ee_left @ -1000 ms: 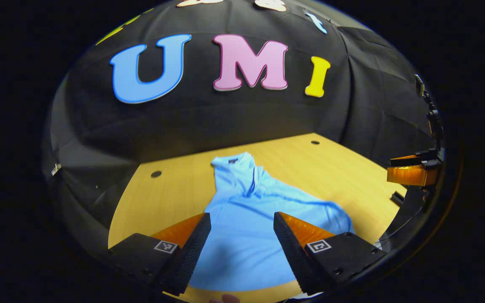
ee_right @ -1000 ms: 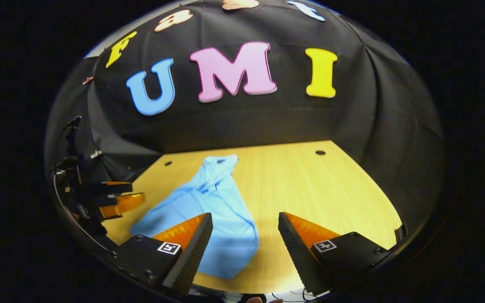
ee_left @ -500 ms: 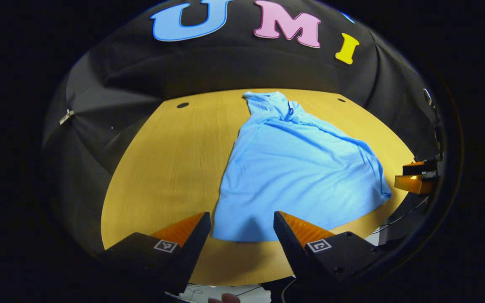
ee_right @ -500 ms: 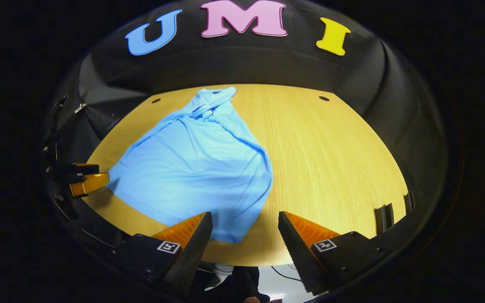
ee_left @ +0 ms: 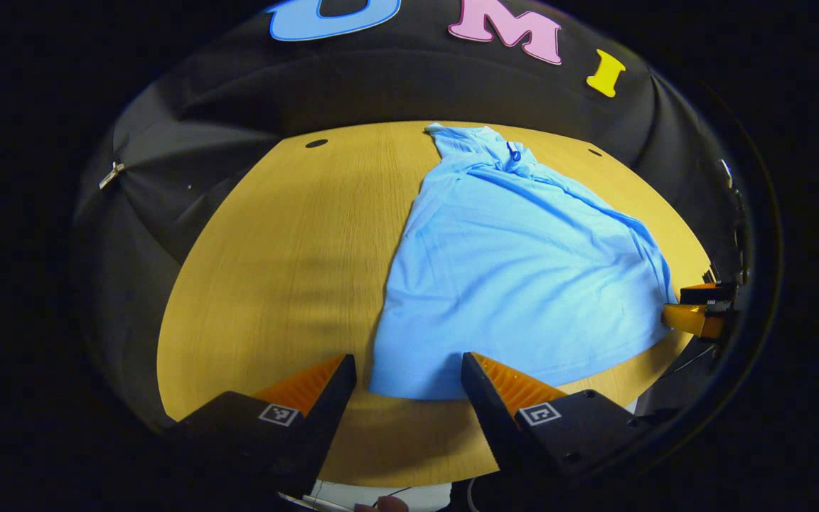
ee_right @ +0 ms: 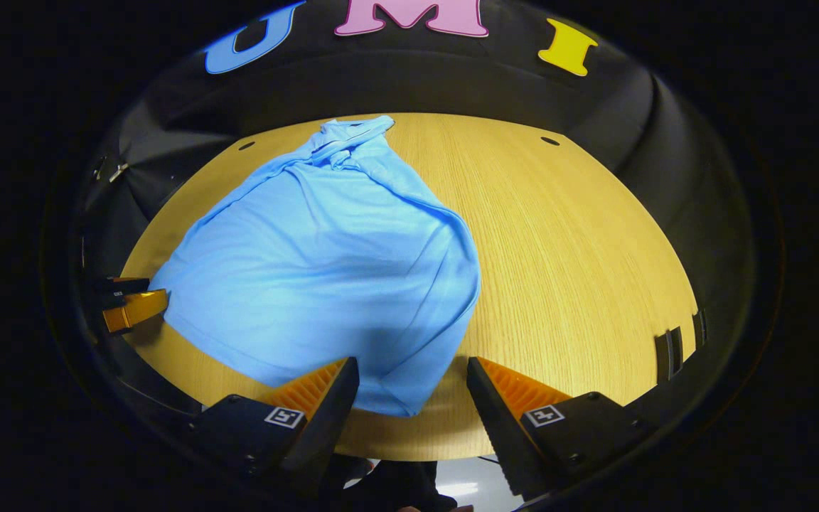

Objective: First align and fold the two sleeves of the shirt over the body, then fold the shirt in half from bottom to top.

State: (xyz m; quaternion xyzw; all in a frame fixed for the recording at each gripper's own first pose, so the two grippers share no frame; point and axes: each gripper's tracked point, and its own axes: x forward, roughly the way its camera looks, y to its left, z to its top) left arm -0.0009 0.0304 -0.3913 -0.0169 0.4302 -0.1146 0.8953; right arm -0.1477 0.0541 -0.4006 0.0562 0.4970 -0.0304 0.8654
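Observation:
A light blue shirt [ee_left: 516,277] lies on the wooden table [ee_left: 274,263], collar toward the far wall, hem toward me, its sleeves tucked in at the sides. In the left gripper view my left gripper [ee_left: 408,387] is open just over the hem's left corner. In the right gripper view the shirt [ee_right: 324,263] spreads to the left, and my right gripper [ee_right: 413,391] is open above the hem's right corner. Each view catches the other gripper at the shirt's far side: the right one [ee_left: 697,313] and the left one [ee_right: 129,306]. Nothing sits between either pair of fingers.
The table's near edge [ee_right: 409,448] runs just under both grippers. Small round holes [ee_left: 316,144] mark the far corners of the tabletop. Black cloth walls close in the table on three sides. Bare wood lies left of the shirt [ee_left: 274,284] and right of it [ee_right: 580,270].
Both grippers have tilted down and drawn back toward the near edge, so the whole shirt and its hem show. They now hover over the hem corners. Both stayed open.

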